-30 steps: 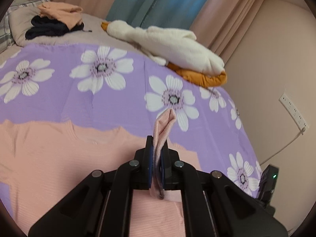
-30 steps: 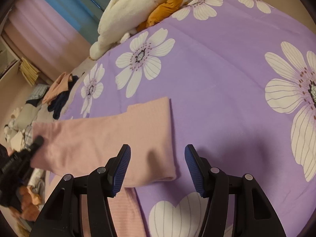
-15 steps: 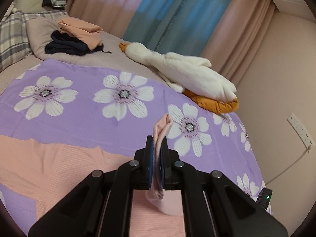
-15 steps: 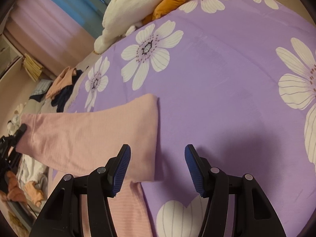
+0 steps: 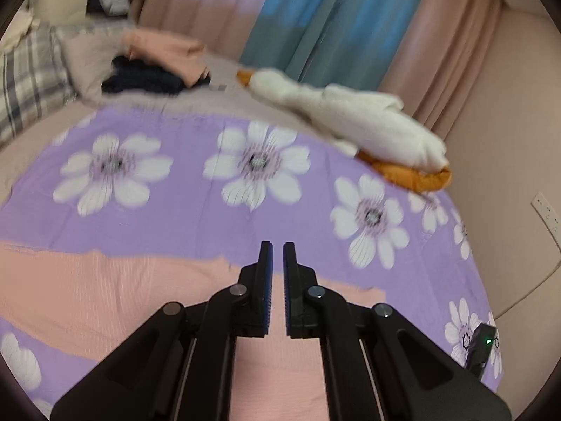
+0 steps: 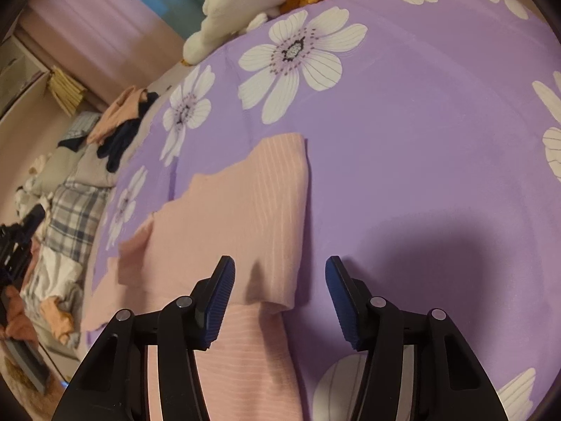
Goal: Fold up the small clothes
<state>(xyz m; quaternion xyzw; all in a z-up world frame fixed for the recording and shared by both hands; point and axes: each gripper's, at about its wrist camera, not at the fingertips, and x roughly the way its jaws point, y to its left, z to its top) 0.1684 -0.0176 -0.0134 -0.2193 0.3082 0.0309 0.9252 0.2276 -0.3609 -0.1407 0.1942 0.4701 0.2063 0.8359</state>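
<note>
Lying beneath both tongs [image 6: 279,280]: pink top [image 6: 242,217]

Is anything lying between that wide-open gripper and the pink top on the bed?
Nothing visible. The right gripper hangs open directly over the folded edge of the pink top, with only bare purple floral bedspread beside it.

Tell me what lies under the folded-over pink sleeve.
Under the sleeve lies the body of the same pink shirt, and beneath that the purple flowered blanket. Whatever part of the shirt or blanket the sleeve covers is hidden.
</note>
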